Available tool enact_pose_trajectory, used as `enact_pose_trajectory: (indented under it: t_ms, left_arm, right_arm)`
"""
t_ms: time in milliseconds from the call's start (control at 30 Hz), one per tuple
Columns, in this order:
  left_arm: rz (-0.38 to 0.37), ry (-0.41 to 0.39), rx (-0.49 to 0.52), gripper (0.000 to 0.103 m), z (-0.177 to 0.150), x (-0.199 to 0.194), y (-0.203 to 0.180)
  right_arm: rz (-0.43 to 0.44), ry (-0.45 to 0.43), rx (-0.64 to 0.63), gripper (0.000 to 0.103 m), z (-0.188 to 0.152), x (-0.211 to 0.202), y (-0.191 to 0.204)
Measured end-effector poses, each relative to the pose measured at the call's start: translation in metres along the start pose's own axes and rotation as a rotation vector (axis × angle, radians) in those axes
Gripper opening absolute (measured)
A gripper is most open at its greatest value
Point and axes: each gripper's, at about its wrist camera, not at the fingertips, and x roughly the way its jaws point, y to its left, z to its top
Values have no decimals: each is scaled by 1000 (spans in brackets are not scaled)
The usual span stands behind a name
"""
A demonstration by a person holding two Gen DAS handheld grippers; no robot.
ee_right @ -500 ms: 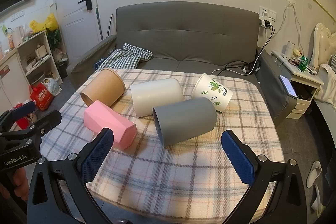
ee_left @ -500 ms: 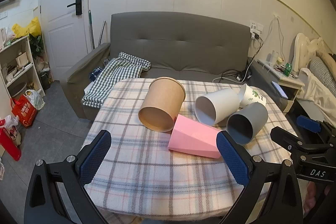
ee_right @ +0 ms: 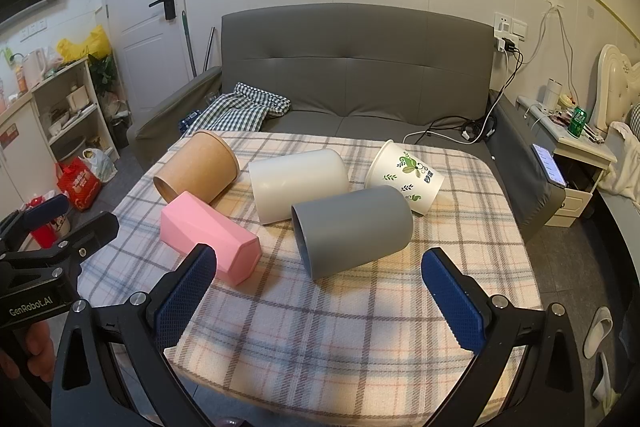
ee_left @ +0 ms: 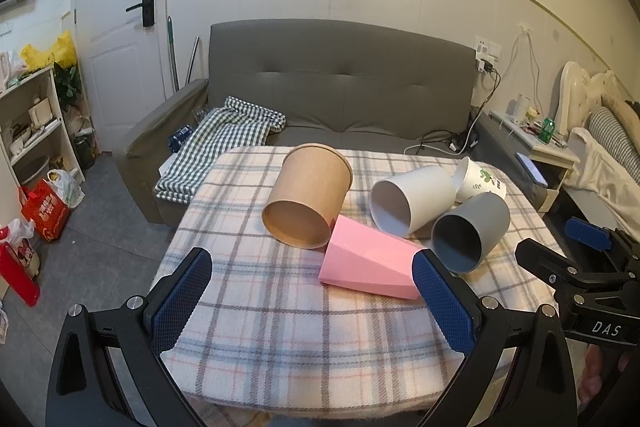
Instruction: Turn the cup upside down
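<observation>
Several cups lie on their sides on the plaid-covered table [ee_left: 280,339]: a brown paper cup [ee_left: 310,201] [ee_right: 198,167], a pink faceted cup [ee_left: 372,263] [ee_right: 208,237], a white cup [ee_left: 412,199] [ee_right: 298,183], a grey cup [ee_left: 472,231] [ee_right: 352,231] and a white cup with green leaf print [ee_left: 480,181] [ee_right: 406,177]. My left gripper [ee_left: 312,303] is open and empty over the table's near edge, in front of the pink cup. My right gripper [ee_right: 320,303] is open and empty, in front of the grey cup.
A grey sofa [ee_left: 340,95] with a checked cloth [ee_left: 224,143] stands behind the table. A shelf [ee_left: 32,123] and bags are on the floor at left. A nightstand [ee_right: 576,147] and bed stand at right.
Both grippers have moved slightly closer to the table; the cups have not moved.
</observation>
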Motion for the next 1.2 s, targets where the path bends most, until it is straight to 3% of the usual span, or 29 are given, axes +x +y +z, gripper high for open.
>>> enact_pose_trajectory:
  t_ms: [1200]
  left_arm:
    - [5,23,-5,103,-4,6,0]
  right_arm:
    - [1,2,1,103,0,0,0]
